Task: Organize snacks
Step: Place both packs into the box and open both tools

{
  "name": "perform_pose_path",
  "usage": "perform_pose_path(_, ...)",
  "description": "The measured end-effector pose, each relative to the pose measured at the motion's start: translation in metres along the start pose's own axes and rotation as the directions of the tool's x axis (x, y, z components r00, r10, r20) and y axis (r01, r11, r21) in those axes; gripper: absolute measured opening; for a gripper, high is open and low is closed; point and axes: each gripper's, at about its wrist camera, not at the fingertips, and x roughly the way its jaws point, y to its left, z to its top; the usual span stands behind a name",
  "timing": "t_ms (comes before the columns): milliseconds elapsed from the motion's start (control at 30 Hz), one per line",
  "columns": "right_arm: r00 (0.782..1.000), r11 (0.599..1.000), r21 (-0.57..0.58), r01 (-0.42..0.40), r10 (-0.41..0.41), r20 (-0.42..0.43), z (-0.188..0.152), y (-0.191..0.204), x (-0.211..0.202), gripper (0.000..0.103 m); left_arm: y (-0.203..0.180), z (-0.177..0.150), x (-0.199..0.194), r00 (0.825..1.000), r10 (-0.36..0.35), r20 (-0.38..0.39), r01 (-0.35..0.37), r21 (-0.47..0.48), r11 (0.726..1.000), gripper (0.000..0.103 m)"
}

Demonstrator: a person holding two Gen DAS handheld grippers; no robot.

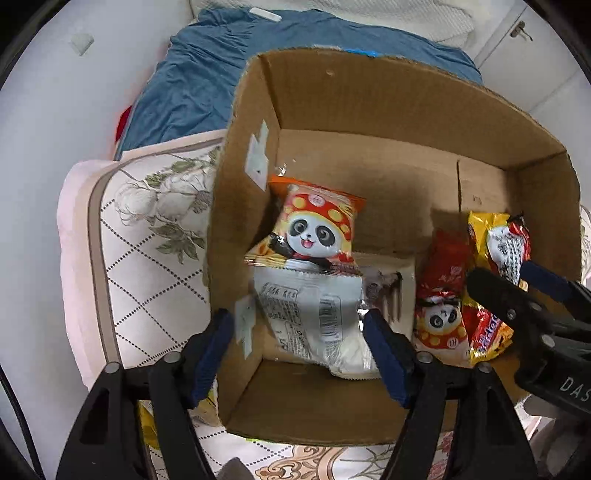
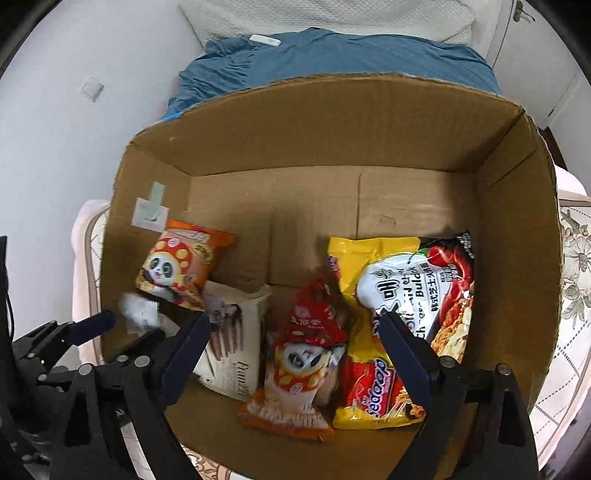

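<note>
A cardboard box (image 1: 388, 92) (image 2: 332, 122) stands open on a bed. Inside lie an orange panda snack bag (image 1: 314, 229) (image 2: 181, 269), a silver-white packet (image 1: 314, 317), a beige biscuit box (image 2: 229, 339), a red panda bag (image 1: 439, 314) (image 2: 303, 350), a yellow noodle pack (image 2: 369, 369) (image 1: 484, 332) and a white-and-red noodle pack (image 2: 417, 291). My left gripper (image 1: 299, 336) is open over the box's left wall, empty, its fingers either side of the silver-white packet. My right gripper (image 2: 291, 350) is open and empty above the red panda bag.
A floral quilt (image 1: 147, 240) lies under and left of the box. A blue blanket (image 1: 207, 74) is heaped behind it, with a white pillow (image 2: 332, 18) beyond. White wall on the left, cabinet doors at far right.
</note>
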Motion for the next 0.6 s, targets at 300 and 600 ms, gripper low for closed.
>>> perform_pose_path(300,0.999,1.000,0.015,0.024,-0.024,0.029,-0.015,-0.013,-0.021,0.095,-0.009,-0.004,-0.024,0.997,0.006,0.081,-0.008,0.014,1.000,0.081)
perform_pose_path(600,0.986,0.998,0.000,0.067,-0.066,0.155,-0.046,-0.016,-0.084,0.097,-0.019,-0.030,-0.083,0.973,0.016,0.232,-0.019,0.014,1.000,0.099)
